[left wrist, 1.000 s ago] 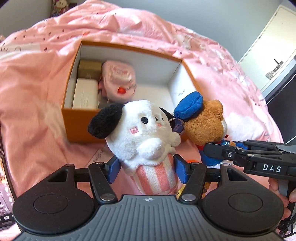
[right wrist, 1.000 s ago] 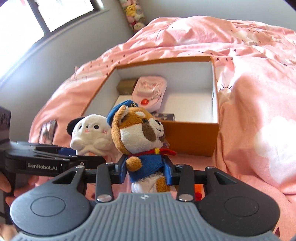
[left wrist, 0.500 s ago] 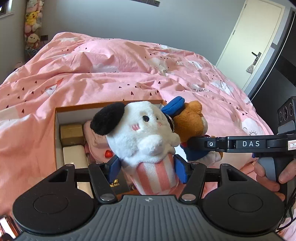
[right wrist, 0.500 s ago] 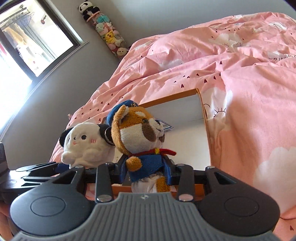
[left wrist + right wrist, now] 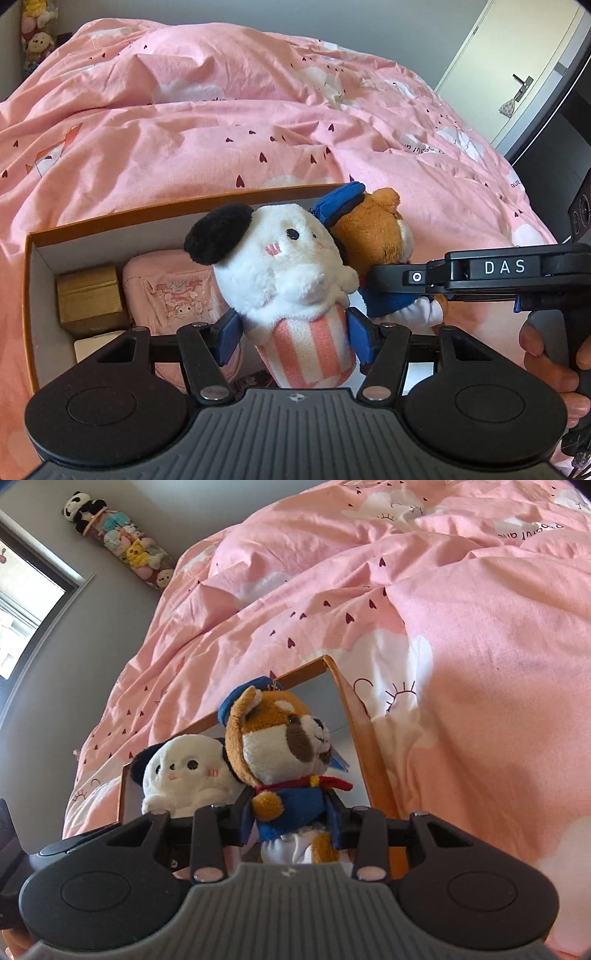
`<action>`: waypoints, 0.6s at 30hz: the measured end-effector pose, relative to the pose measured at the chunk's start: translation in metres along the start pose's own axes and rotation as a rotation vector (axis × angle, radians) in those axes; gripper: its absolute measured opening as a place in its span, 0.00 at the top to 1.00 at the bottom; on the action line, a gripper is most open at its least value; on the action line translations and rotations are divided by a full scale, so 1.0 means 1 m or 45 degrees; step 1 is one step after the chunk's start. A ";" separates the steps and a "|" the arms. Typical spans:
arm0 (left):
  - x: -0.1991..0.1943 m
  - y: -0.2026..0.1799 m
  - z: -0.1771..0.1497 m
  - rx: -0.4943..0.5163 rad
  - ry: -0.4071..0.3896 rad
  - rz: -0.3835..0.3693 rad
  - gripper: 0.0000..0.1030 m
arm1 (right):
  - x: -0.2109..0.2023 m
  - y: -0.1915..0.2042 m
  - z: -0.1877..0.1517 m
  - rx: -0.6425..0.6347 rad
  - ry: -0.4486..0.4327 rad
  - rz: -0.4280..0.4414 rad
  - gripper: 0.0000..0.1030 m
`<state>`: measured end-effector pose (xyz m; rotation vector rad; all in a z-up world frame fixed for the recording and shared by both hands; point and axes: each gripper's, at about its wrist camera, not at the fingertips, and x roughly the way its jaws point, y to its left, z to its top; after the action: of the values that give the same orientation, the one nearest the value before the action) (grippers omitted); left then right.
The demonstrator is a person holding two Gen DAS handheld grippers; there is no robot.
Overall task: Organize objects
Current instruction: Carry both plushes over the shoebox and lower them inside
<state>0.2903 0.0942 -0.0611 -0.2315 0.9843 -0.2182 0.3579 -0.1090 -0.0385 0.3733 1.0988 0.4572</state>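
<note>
Your left gripper clamped the white plush dog over the orange box. Your right gripper gripped the brown sailor plush beside it, by the box's right wall.

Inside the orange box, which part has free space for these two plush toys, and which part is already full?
The orange box looks crowded at its left end: brown carton and pink pouch. The free patch appears to be the white floor by the right wall, behind the plush toys.

black hand-held gripper, blue pads
</note>
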 end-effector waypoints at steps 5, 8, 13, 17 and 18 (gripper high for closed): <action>0.022 0.001 0.000 0.033 0.048 0.025 0.33 | 0.027 -0.002 0.007 0.037 0.075 -0.061 0.61; 0.033 -0.001 0.002 0.072 0.069 0.042 0.33 | 0.033 0.008 0.012 -0.020 0.067 -0.103 0.61; 0.049 -0.008 0.004 0.158 0.080 0.108 0.33 | 0.049 0.026 0.017 -0.166 0.138 -0.227 0.59; 0.060 -0.010 0.002 0.191 0.085 0.151 0.33 | 0.062 0.038 0.019 -0.289 0.199 -0.307 0.56; 0.061 -0.011 0.001 0.200 0.081 0.160 0.33 | 0.064 0.040 0.018 -0.311 0.207 -0.321 0.55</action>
<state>0.3228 0.0663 -0.1060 -0.0193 1.0361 -0.1874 0.3920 -0.0420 -0.0598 -0.0188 1.2134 0.3966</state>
